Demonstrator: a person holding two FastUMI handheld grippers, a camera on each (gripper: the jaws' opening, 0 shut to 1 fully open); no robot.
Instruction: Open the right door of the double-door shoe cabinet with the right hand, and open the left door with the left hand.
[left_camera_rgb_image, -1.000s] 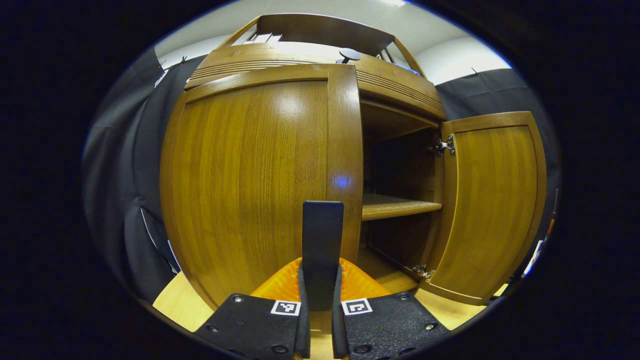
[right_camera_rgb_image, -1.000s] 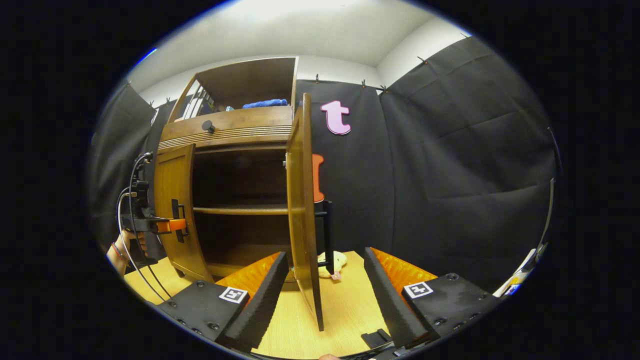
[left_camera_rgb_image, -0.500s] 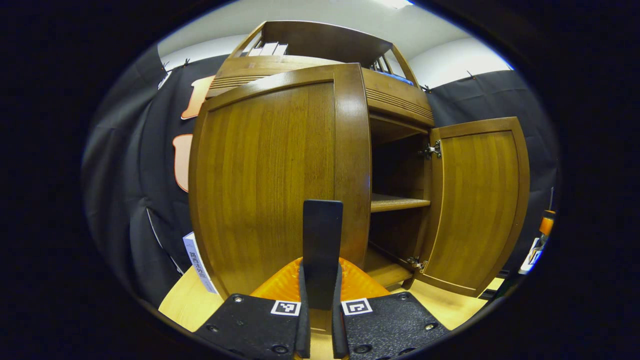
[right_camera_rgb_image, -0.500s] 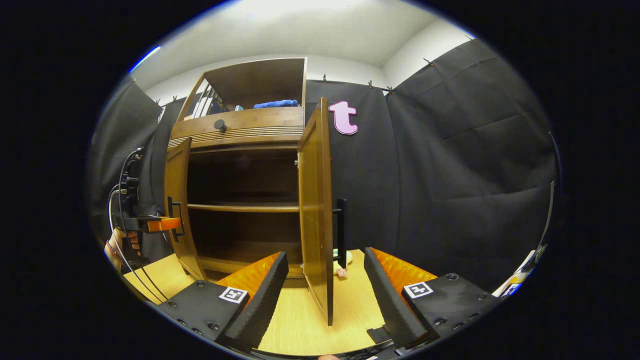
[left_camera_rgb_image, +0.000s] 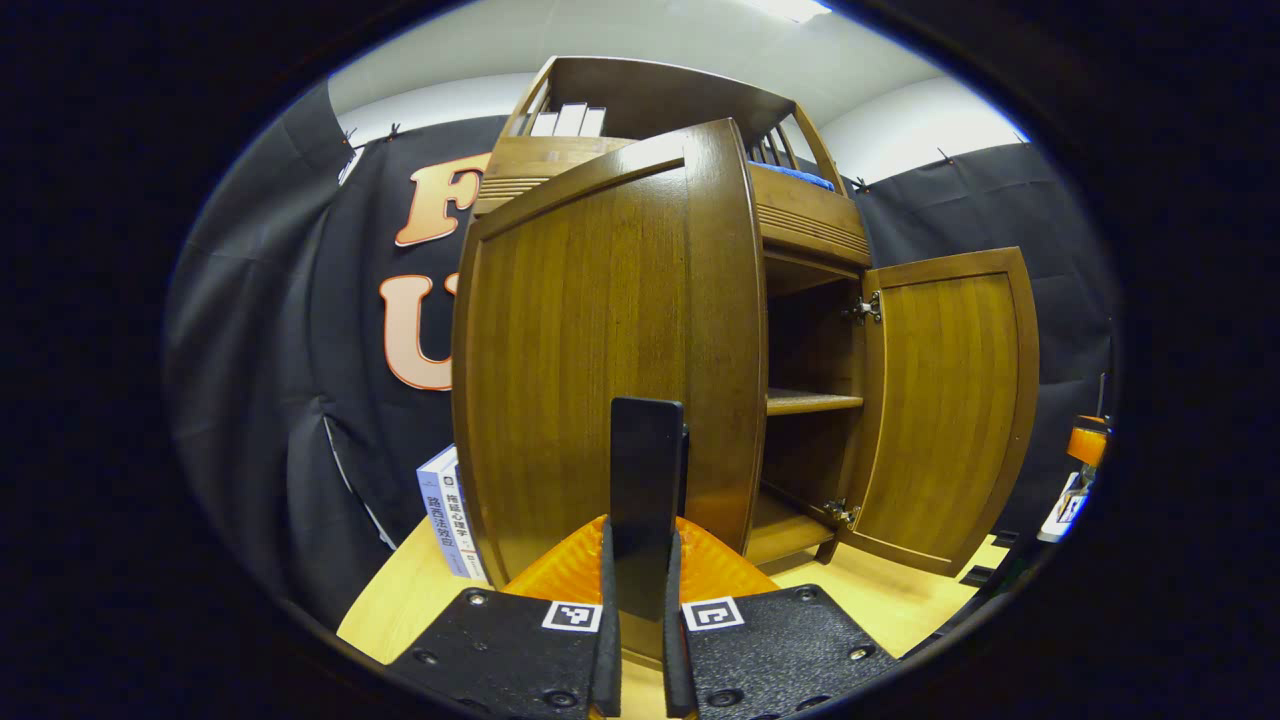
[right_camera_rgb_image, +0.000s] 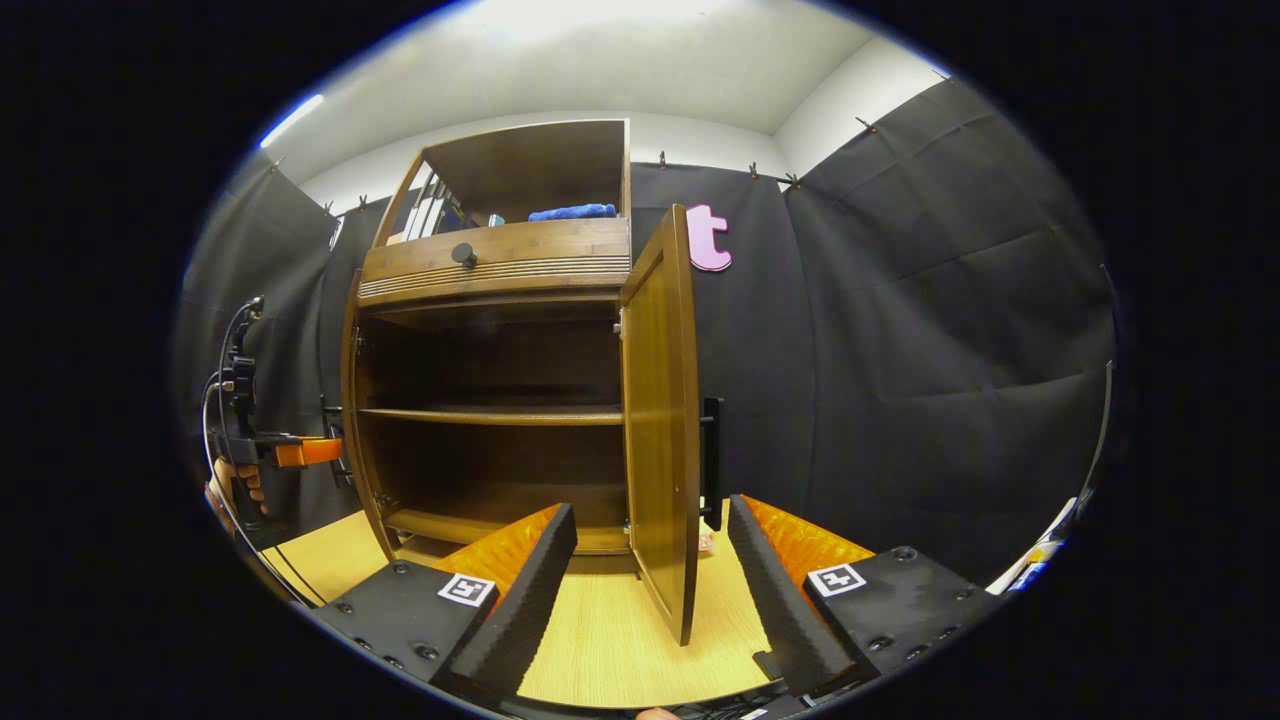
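Brown, glossy wood is what we are handling: the double-door shoe cabinet (right_camera_rgb_image: 490, 340) is standing on the pale wooden floor (right_camera_rgb_image: 610, 640) with both leaves swung out. We are holding the left door (left_camera_rgb_image: 610, 340) by its dark bar handle (left_camera_rgb_image: 647, 480), and the left gripper (left_camera_rgb_image: 640, 600) is clamped tight on that bar, both fingers pressing it, which we judge keeps the leaf under control as it pivots on its hinges. In the right gripper view that same gripper is sitting level at handle height, a hand (right_camera_rgb_image: 235, 490) wrapped around its grip. The right door (right_camera_rgb_image: 662, 410) is standing edge-on, wide open, its own black handle (right_camera_rgb_image: 711, 450) facing away. Our right gripper (right_camera_rgb_image: 650, 570) is gaping wide, holding nothing, hovering low, just short of that door's lower edge, pointing forward. Shelves (right_camera_rgb_image: 490, 415) inside are bare.
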